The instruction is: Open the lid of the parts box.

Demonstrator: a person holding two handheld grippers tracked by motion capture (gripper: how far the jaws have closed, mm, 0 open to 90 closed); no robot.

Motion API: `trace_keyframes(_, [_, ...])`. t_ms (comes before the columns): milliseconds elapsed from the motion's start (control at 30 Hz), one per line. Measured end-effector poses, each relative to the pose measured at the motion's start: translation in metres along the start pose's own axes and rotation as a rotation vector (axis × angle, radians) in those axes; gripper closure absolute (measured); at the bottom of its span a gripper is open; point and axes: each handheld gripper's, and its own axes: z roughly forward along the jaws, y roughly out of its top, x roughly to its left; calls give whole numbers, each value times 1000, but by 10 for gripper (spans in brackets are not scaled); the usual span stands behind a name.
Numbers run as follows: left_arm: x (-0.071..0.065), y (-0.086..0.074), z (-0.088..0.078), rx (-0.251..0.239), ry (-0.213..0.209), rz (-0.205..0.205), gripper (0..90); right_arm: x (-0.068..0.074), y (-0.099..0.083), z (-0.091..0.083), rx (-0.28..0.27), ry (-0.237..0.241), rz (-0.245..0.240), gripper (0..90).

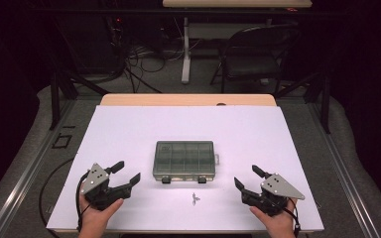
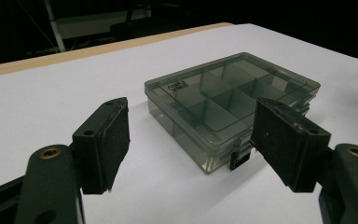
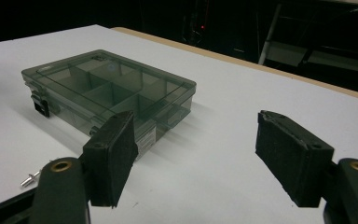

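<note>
Black padded jaws of the left gripper (image 2: pixel 191 140) stood nearest the lens in the left gripper view, spread wide with nothing between them; the right gripper (image 3: pixel 205 156) was likewise wide open and empty in its own view. From the high view, both tools rested low near the front edge of the white table covering (image 1: pixel 129 134), the left gripper (image 1: pixel 127 172) to the left of the box and the right gripper (image 1: pixel 246 177) to its right, each apart from it. The work in hand was judged to be an approach to the smoky translucent grey plastic compartment box (image 1: pixel 184 159), which lay flat at the middle of the covering with its lid closed. Two small black latches (image 1: pixel 165 180) sat on the front wall facing the person, and inner dividers forming two rows of cells showed through the lid; the cells appeared empty, though this could not be confirmed. A small metal screw-like part (image 1: pixel 194 199) lay loose on the covering just in front of the box. To do the step well, one tool should steady a side wall while the other addresses a latch squarely, since the light box would probably slide on the smooth covering, and the loose part should be kept clear of the jaws.
</note>
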Motion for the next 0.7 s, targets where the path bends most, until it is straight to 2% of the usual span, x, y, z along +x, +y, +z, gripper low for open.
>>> trace_keyframes(167, [-1,1,1,13,-4,-2,277,0,0,1,5,1,-3,280])
trace_keyframes(233, [-1,1,3,28,-3,-10,277,0,0,3,14,-2,-6,289])
trace_keyframes(267, [-1,1,6,53,-6,-9,277,0,0,3,23,0,-7,293])
trace_keyframes(300, [-1,1,6,53,-6,-9,277,0,0,3,23,0,-7,293])
trace_keyframes(367, [-1,1,9,69,-2,-19,277,2,0,6,33,1,-26,305])
trace_keyframes(400, [-1,2,11,68,-11,-29,277,4,1,10,54,-5,-52,307])
trace_keyframes(467, [-2,3,11,65,-3,-32,277,5,2,12,59,-4,-63,309])
trace_keyframes(567, [-1,11,16,69,16,-26,286,7,6,21,85,21,-50,351])
trace_keyframes(633, [1,16,20,74,19,-25,312,9,9,27,100,33,-79,373])
trace_keyframes(667, [3,17,23,71,14,-40,330,11,13,33,128,53,-94,404])
trace_keyframes(700, [3,17,23,71,14,-40,333,11,13,33,128,53,-94,404])
